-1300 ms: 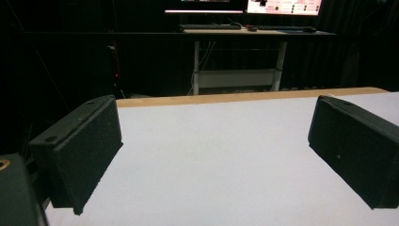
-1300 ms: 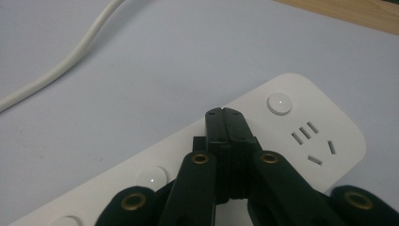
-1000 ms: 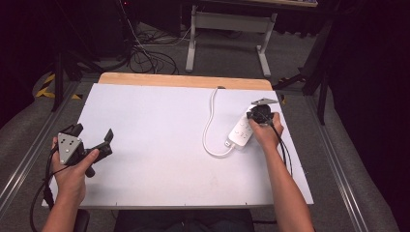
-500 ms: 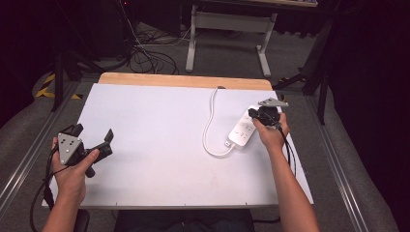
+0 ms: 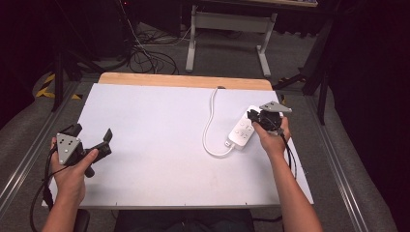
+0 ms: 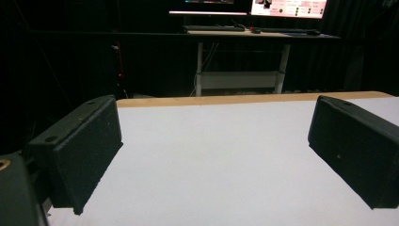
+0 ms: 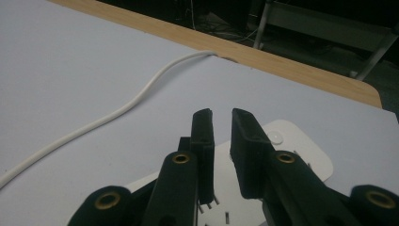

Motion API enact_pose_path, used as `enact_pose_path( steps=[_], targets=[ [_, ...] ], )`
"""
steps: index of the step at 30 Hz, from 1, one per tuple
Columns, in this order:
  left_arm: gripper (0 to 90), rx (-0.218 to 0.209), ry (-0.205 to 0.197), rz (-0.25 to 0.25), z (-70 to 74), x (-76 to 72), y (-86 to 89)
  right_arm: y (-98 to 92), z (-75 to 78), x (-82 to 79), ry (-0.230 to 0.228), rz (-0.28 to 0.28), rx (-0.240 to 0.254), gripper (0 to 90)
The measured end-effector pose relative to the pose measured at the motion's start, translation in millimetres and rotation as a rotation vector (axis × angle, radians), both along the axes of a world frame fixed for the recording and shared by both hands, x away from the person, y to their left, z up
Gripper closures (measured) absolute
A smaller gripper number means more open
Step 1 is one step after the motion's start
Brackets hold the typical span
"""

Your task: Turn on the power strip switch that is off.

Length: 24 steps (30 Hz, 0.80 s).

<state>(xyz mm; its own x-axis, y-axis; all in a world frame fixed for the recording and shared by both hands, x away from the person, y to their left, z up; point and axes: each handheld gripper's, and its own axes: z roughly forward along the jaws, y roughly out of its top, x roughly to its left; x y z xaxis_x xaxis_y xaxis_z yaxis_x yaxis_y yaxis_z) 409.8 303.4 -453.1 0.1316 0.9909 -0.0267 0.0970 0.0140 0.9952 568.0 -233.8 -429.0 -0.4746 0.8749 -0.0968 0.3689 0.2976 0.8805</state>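
Right gripper hovers over the white power strip at centre-right of the table, jaws just parting a sliver, nothing between them. Left gripper idles wide open, lower left. Release step, I'd say; next, lift clear.

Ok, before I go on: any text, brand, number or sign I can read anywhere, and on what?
None can be read.
Power strip: plain white, no print visible.
Monitor behind the table, seen in the left gripper view: coloured panels with rows of text, too small and blurred to read.
Grey plate on the left tongs: bare, just holes.
Yellow and black striped marking on the floor: a pattern, no words.
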Motion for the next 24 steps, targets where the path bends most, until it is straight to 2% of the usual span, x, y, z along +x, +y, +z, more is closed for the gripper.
enact_pose_path(
  steps=[3, 6, 24],
  targets=[
    [3.8, 0.000, -0.001, -0.002, 0.0, 0.6, -0.5, -0.7, 0.8, -2.8, -0.001, 0.001, 0.003, 77.4],
    [3.9, -0.004, 0.000, -0.003, 0.0, 0.6, -0.4, -2.3, 1.0, -6.2, -0.004, -0.017, 0.004, 70.9],
    [4.1, -0.005, -0.008, 0.009, 0.8, -0.2, 0.5, -7.5, 12.6, -25.0, -0.029, 0.001, 0.047, 67.7]
  ],
)
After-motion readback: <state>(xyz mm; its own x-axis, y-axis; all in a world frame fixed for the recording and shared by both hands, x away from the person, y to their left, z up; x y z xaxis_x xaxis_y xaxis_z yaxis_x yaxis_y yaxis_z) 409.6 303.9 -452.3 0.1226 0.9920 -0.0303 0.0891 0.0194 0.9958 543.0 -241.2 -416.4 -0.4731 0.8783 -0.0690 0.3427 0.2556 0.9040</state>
